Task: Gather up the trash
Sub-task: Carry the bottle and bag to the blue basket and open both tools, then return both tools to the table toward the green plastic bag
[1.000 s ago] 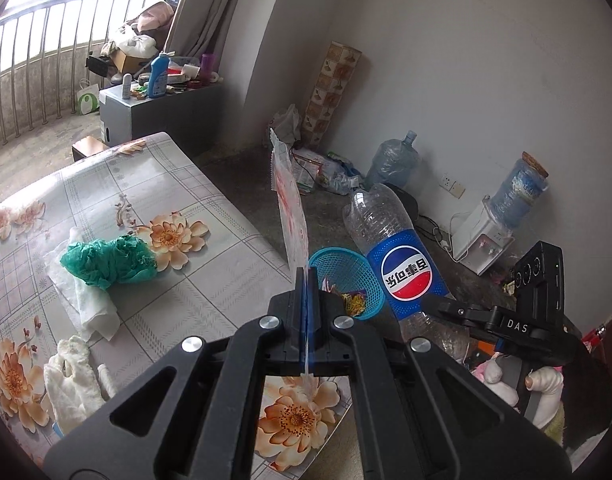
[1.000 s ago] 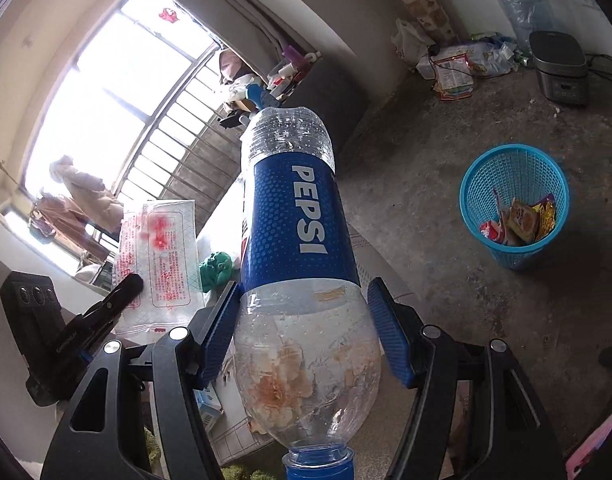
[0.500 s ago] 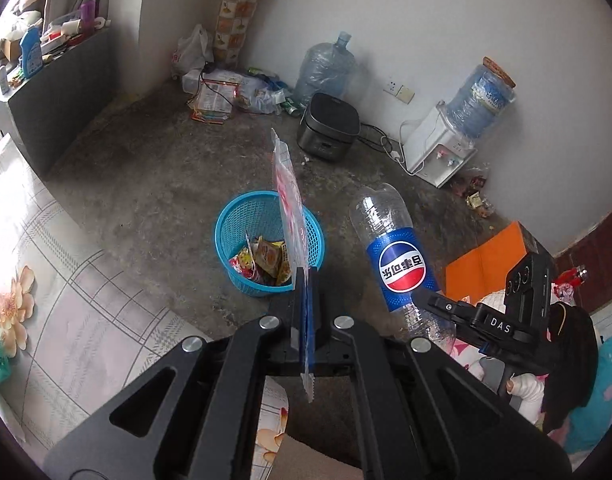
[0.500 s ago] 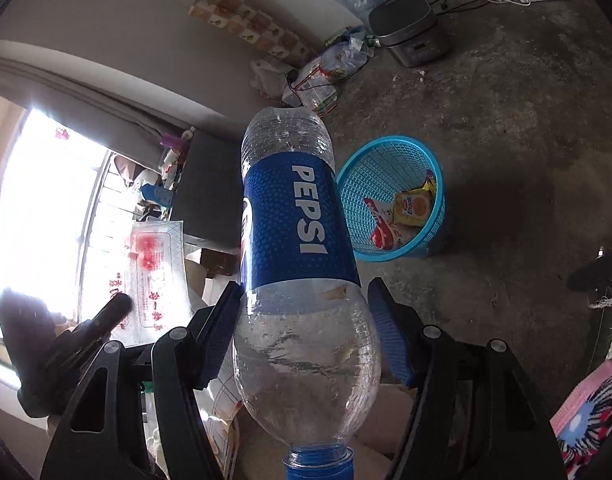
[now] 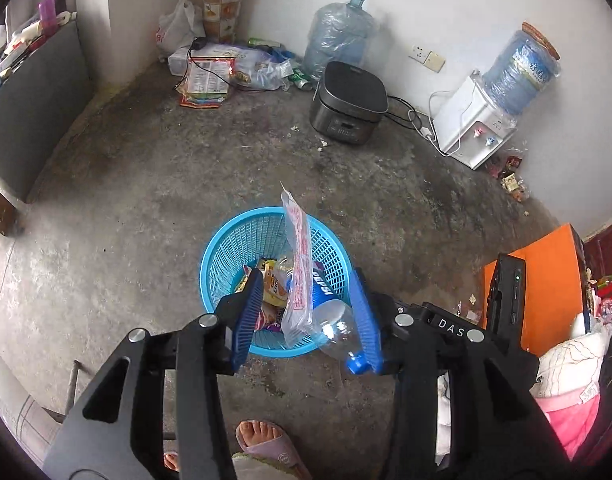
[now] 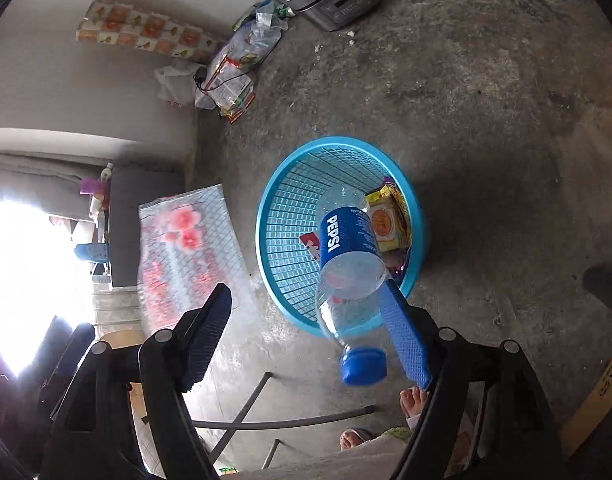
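Left gripper (image 5: 307, 316): I see my jaws spread wide with nothing between the pads; it hangs right over the basket
Right gripper (image 6: 306, 336): jaws parted wide too, nothing clamped; the bottle's lower side brushes the blue right pad
Pepsi bottle (image 6: 351, 268): empty, clear, cap on, tilted base-first into the basket with the cap end poking above the rim; in my left view it shows at (image 5: 325, 312)
Bottle handling: I judge it very light, thin-walled and springy, slick on the bare plastic; if I had to retake it, the labelled middle is the firmest, least slippery place
Plastic bag (image 5: 300, 272): thin printed film, standing on edge in the basket above the rim, apparently free of my pads; limp and nearly weightless, so I'd pinch an edge flat
Basket (image 5: 226, 248): blue mesh on the concrete floor, snack wrappers (image 6: 385, 220) at the bottom
Beyond: rice cooker (image 5: 347, 102) and water dispenser (image 5: 475, 128) along the far wall
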{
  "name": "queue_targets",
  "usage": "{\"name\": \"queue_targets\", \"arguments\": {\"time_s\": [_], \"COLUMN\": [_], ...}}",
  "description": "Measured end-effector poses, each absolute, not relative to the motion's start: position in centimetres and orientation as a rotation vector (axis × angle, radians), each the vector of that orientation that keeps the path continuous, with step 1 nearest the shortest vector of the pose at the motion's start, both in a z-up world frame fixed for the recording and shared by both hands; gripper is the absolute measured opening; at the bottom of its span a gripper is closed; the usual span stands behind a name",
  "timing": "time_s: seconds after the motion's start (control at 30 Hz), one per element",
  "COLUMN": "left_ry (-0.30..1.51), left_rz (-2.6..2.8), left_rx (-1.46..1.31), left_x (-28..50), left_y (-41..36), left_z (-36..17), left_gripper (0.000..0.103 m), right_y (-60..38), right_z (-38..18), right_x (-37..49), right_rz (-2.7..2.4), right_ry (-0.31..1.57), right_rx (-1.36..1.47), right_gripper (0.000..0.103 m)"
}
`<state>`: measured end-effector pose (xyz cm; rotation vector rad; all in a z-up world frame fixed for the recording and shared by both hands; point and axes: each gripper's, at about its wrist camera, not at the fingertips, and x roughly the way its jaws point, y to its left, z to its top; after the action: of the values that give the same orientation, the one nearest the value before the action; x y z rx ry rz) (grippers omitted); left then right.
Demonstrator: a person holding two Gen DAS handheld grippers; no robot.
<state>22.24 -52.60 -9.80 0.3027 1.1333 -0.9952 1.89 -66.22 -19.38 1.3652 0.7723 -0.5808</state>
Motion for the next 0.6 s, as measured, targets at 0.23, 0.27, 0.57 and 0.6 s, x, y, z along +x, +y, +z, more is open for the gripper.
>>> {"name": "queue_targets", "arguments": {"time_s": [0.23,0.27,0.57,0.6], "left_ry": [1.101,1.086,0.837,0.807], "left_rz": [-0.998,-1.002,-1.025,-1.020], "left_rx": [0.288,0.288,0.188,0.182], "left_x": [22.5,22.1,18.5,18.0], "left_y": [-50.3,-49.4,-38.8,-37.2], "left_z": [-8.5,-7.6,3.7,4.9], "left_gripper": [0.043,0.044,0.076,0.082], "right_y": [-63.8,-63.3,-56.7,-55.6], "right_z": [-17.7,-17.1,-7.8,-6.7], "right_x": [-0.8,-1.3,-1.5,-1.5], "right_rz": [-0.598,-0.608,-0.612,-0.606], "right_ry": [0.757,0.756,0.696,0.681], "right_rx": [1.253,1.228,0.830,0.778], "right_gripper": [0.074,0.074,0.083,0.088]}}
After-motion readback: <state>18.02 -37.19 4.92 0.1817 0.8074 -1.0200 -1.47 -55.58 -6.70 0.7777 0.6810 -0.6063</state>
